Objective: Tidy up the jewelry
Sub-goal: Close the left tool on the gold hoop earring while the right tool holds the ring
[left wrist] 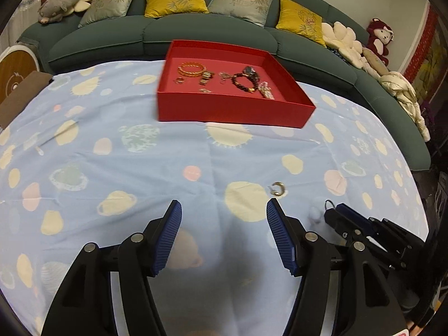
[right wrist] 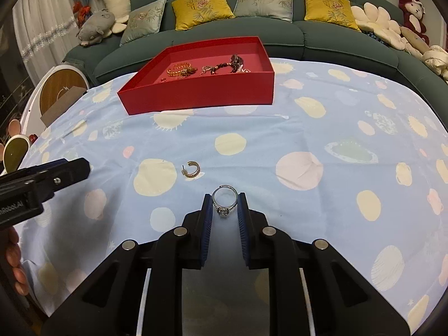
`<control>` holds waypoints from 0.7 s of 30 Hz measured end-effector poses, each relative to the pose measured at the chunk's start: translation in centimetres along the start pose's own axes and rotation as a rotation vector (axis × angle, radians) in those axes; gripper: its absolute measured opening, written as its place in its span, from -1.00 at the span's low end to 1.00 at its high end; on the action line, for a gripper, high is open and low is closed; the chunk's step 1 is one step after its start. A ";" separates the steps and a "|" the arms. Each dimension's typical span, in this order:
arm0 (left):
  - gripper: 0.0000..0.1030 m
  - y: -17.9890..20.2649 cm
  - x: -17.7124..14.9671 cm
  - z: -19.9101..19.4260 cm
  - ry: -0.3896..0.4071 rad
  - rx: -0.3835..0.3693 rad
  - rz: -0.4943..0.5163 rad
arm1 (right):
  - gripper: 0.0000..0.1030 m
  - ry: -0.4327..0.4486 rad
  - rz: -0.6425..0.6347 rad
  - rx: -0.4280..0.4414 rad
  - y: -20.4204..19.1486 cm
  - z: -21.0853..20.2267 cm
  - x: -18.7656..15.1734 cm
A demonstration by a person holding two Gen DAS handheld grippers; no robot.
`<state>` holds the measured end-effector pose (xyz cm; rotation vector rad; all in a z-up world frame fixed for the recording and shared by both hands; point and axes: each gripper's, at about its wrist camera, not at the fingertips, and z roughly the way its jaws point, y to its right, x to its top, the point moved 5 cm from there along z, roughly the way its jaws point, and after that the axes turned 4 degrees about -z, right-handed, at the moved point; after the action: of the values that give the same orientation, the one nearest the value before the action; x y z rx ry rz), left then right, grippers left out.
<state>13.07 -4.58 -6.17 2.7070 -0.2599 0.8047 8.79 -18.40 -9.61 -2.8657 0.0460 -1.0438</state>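
Holding a silver ring upright between the blue pads of my right gripper, I see its band pressed on both sides and its stone setting turned down toward the cloth. My left gripper stands with its jaws wide apart and nothing between them, above the patterned blue cloth. The relation that matters for my left hand is the gold hoop earring: it lies on the cloth just ahead of my left gripper's right-hand fingertip, a little outside the gap rather than centred in it. Its open side, with the post, faces left in the left wrist view. By my judgement, the left gripper must shift slightly rightward to straddle the earring. The red box, already holding bracelets and other pieces, sits well ahead of both grippers near the sofa, so the ring has a forward carry to make. The right gripper's tip rests near the earring, to its right.
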 end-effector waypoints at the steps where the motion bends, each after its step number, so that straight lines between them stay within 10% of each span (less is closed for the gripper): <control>1: 0.18 0.9 0.0 0.6 -0.009 -0.011 0.012 | -0.66 0.003 0.005 0.003 0.3 -0.3 0.0; 21: 0.18 4.5 0.3 7.0 -0.009 0.074 0.087 | -0.66 -0.004 0.076 -0.017 6.1 -2.6 -2.4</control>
<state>15.66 -11.23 -10.51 2.7851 -0.3586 0.8425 5.29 -24.57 -9.72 -2.8556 0.1631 -1.0290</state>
